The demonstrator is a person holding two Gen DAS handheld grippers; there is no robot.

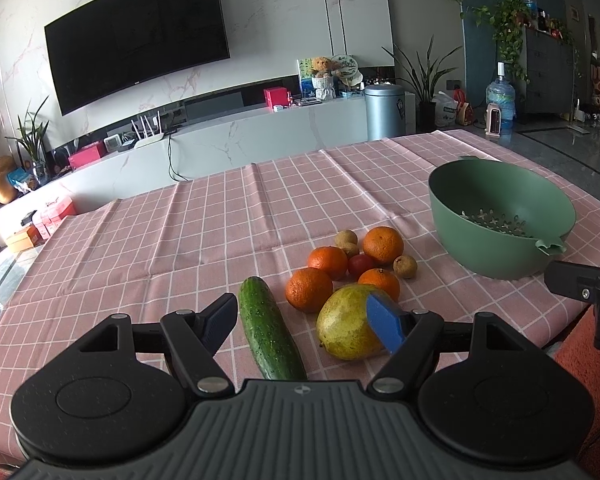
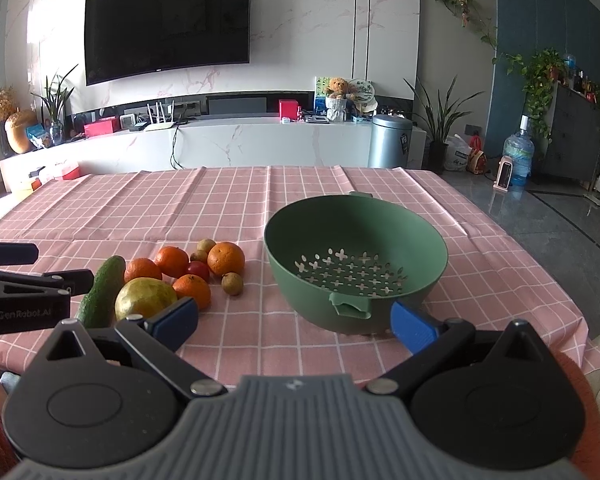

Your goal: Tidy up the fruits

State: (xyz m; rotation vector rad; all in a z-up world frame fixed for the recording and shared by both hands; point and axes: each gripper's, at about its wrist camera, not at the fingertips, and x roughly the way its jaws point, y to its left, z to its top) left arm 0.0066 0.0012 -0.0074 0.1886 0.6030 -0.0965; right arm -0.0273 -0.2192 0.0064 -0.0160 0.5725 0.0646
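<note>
Fruit pile: mango [image 1: 350, 326], oranges, cucumber [image 1: 270, 330], left of empty green colander [image 2: 356, 256] on pink tabletop [image 2: 220, 208]. Left tool [image 1: 302, 322] jaws apart, nothing held; right tool [image 2: 296, 320] likewise. Advice: straddle one fruit squarely, close gently.

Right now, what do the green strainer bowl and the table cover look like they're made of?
Strainer bowl: likely moulded plastic, matte green, with cross-shaped drain holes and a moulded lip. Table cover: probably thin fabric or vinyl, pink checked, showing sharp fold creases; which one is unclear.
</note>
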